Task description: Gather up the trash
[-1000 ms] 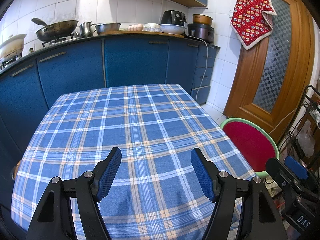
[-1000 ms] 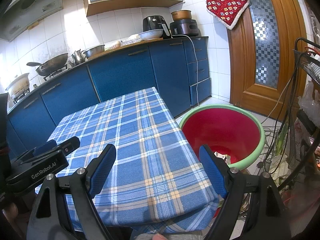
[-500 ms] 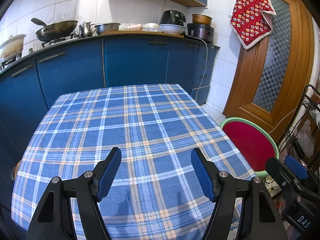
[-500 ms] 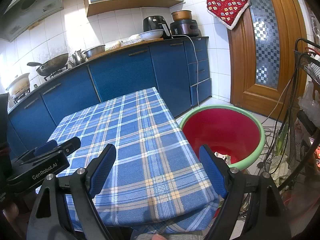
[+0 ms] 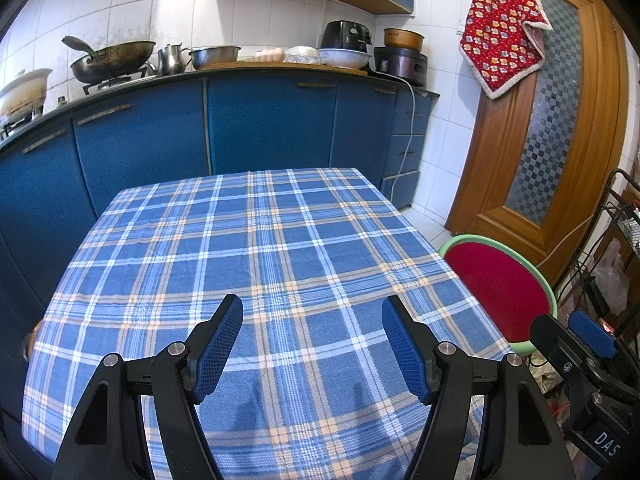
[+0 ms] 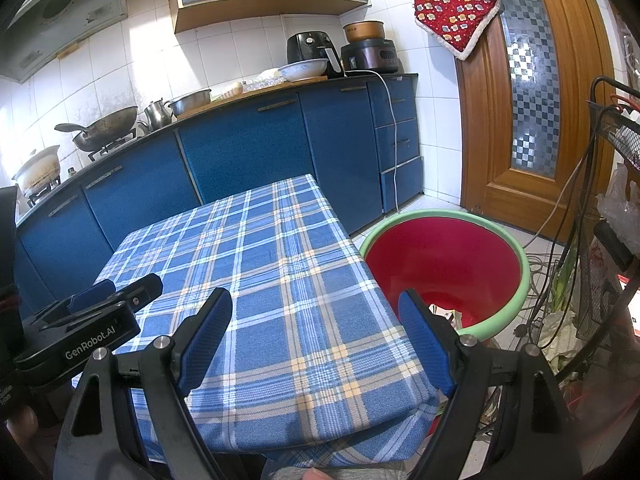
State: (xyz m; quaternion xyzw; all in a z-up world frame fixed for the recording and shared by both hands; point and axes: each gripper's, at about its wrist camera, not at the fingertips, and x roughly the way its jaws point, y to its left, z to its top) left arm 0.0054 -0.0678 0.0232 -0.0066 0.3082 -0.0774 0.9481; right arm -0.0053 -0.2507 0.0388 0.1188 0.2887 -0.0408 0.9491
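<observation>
My left gripper (image 5: 312, 312) is open and empty above the near part of the table with the blue plaid cloth (image 5: 248, 248). My right gripper (image 6: 314, 306) is open and empty above the table's near right corner (image 6: 280, 264). A red basin with a green rim (image 6: 444, 256) stands on the floor to the right of the table; it also shows in the left wrist view (image 5: 500, 284). A few scraps lie at the basin's bottom (image 6: 444, 314). The left gripper's body (image 6: 80, 328) shows at the left of the right wrist view.
Blue kitchen cabinets (image 5: 240, 128) with a wok (image 5: 112, 60), pots and appliances on the counter stand behind the table. A wooden door (image 5: 552, 128) with a red cloth (image 5: 500, 24) is at the right. A wire rack (image 6: 612, 216) and cables are beside the basin.
</observation>
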